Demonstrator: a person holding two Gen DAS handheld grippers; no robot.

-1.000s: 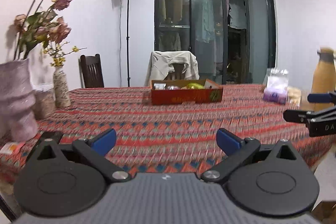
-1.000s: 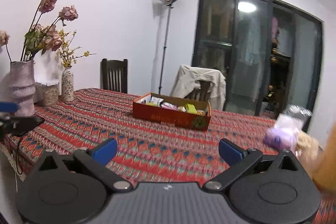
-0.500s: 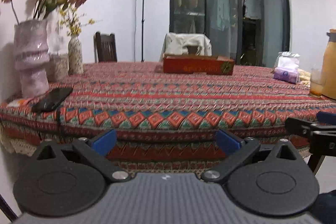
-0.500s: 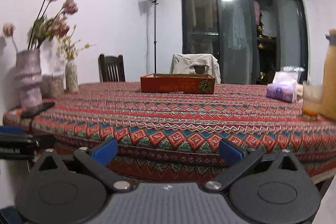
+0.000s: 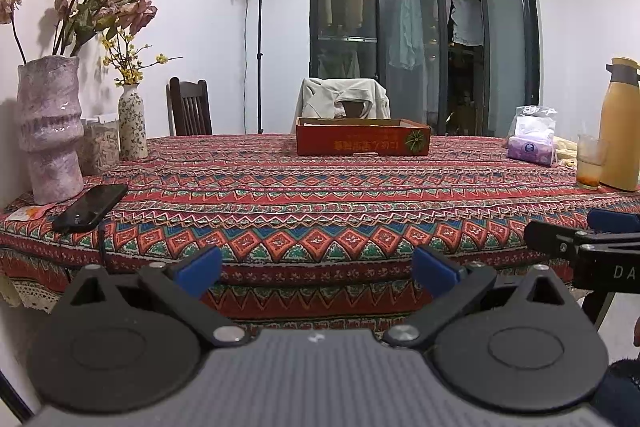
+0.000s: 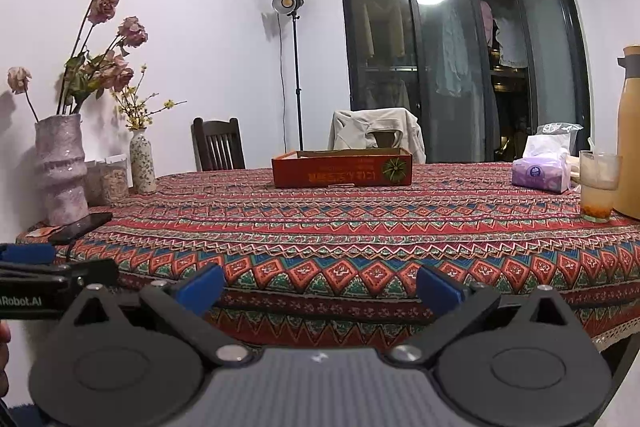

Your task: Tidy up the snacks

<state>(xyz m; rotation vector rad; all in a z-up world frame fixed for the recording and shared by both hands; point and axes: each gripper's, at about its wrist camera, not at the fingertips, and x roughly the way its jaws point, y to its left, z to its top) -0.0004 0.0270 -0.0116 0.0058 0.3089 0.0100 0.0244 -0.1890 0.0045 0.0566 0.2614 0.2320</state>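
Both jaws wide, empty: left gripper [image 5: 316, 265] and right gripper [image 6: 320, 283], level off the table's near edge. Straight ahead, toward the far edge, red snack box [image 5: 362, 142] (long side facing); neither gripper clearly nearer.

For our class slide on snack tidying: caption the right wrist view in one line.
Open right gripper held short of the patterned table; red cardboard box sits far across.

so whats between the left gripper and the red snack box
Only bare patterned tablecloth: nothing stands between the left gripper and the red snack box. The left wrist view shows it.
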